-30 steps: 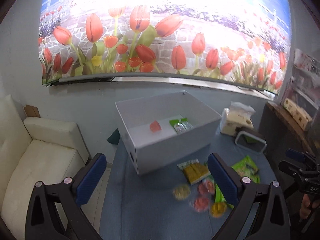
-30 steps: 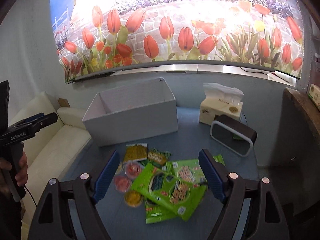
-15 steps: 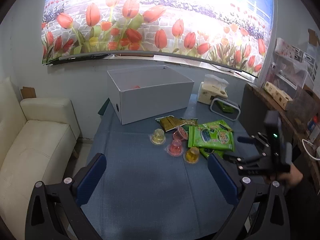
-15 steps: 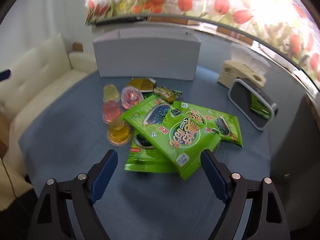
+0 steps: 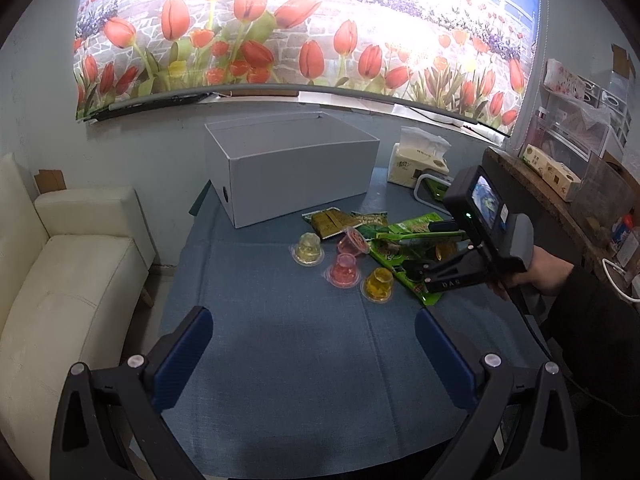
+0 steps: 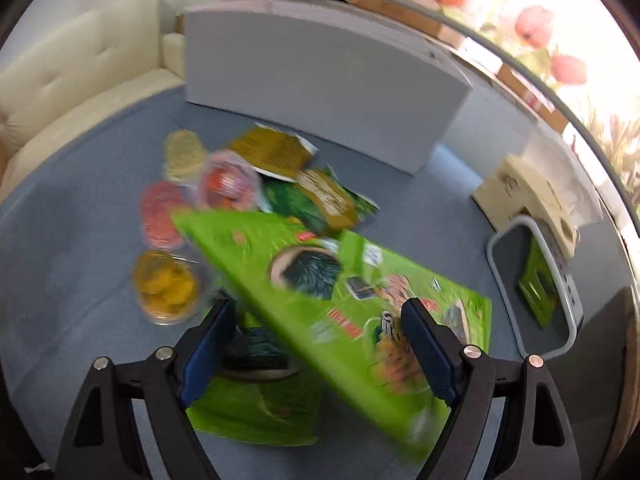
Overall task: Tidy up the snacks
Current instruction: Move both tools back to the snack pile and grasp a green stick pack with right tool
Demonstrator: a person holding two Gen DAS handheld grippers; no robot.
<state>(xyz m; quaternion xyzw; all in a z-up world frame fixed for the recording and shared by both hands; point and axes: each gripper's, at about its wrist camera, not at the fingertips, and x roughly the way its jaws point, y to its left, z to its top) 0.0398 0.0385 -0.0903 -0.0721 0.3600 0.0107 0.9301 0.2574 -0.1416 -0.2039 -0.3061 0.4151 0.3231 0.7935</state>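
Blue tablecloth (image 5: 280, 340), cream sofa (image 5: 60, 272), tulip mural (image 5: 300, 32)

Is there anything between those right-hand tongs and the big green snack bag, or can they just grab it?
Nothing visible is in the way. The right tongs are open and already straddle the green snack bag, which lies tilted on top of the other packets. The jelly cups sit off to the left.

Right wrist view motion-blurred: green snack packet (image 6: 320, 280) print unreadable, jelly cups (image 6: 166, 284) smeared. White box (image 5: 292, 172) interior hidden by near wall. Right tongs (image 5: 416, 252) tips obscured among packets.
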